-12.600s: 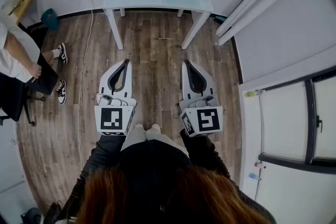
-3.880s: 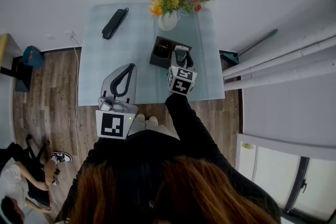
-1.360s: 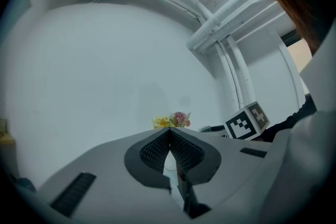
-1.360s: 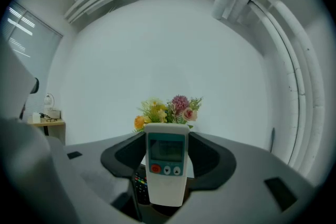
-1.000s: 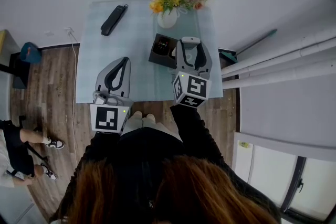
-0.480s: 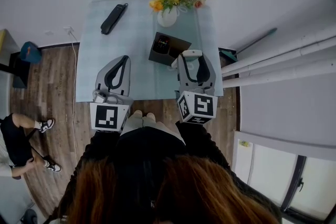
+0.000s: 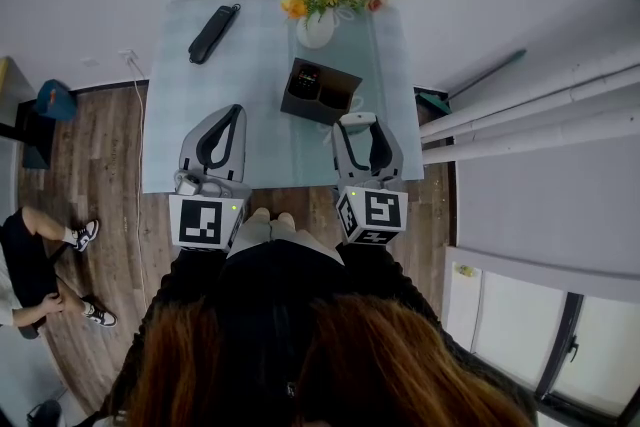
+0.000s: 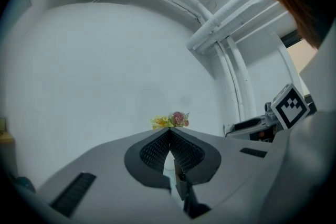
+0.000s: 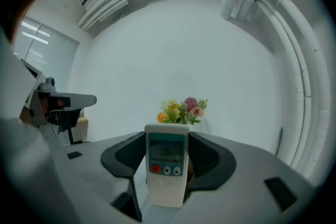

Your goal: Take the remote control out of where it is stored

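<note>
A white remote control (image 9: pixel 167 162) with a small screen and a red button stands upright between the jaws of my right gripper (image 9: pixel 168 152), which is shut on it. In the head view this gripper (image 7: pixel 357 123) is over the table's near right part, with the remote's top (image 7: pixel 357 119) at its tip, just short of the dark storage box (image 7: pixel 322 92). A dark remote (image 7: pixel 304 79) still stands in the box's left slot. My left gripper (image 7: pixel 226 111) hangs over the table's near edge, shut with nothing in it (image 8: pixel 169 130).
A white vase of flowers (image 7: pixel 318 27) stands behind the box. A long black remote (image 7: pixel 211 33) lies at the far left of the pale table (image 7: pixel 250 65). White pipes (image 7: pixel 530 125) run along the right wall. A seated person's legs (image 7: pixel 45 260) show at left.
My right gripper has drawn back toward me from the box with the white remote in it. The box's right slot now shows dark. The left gripper has barely moved.
</note>
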{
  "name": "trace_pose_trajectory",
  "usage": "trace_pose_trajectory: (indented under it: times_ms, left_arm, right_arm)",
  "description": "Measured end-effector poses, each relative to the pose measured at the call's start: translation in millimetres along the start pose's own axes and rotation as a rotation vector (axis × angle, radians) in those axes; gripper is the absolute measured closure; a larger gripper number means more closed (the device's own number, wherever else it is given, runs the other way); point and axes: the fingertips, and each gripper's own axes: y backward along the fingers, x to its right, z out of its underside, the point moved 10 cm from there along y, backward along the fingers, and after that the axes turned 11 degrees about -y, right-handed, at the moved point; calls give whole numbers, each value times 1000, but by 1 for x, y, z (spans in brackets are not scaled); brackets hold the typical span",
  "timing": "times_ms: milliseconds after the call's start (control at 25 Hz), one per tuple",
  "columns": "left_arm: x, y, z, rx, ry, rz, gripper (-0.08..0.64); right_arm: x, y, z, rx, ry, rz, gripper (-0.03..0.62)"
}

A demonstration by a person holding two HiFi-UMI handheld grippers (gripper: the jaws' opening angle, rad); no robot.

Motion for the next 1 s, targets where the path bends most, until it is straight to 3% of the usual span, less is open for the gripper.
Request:
trace_pose_trajectory:
  times_ms: [520,1000]
  left_arm:
    - [2,4,-1,-7,-7,-7,555]
    - [-1,9,2,-18,-4,-19,555]
  right_arm:
    - [14,-11,84,-273,26,2,336]
    - [16,-22,111,-355,33,-2,336]
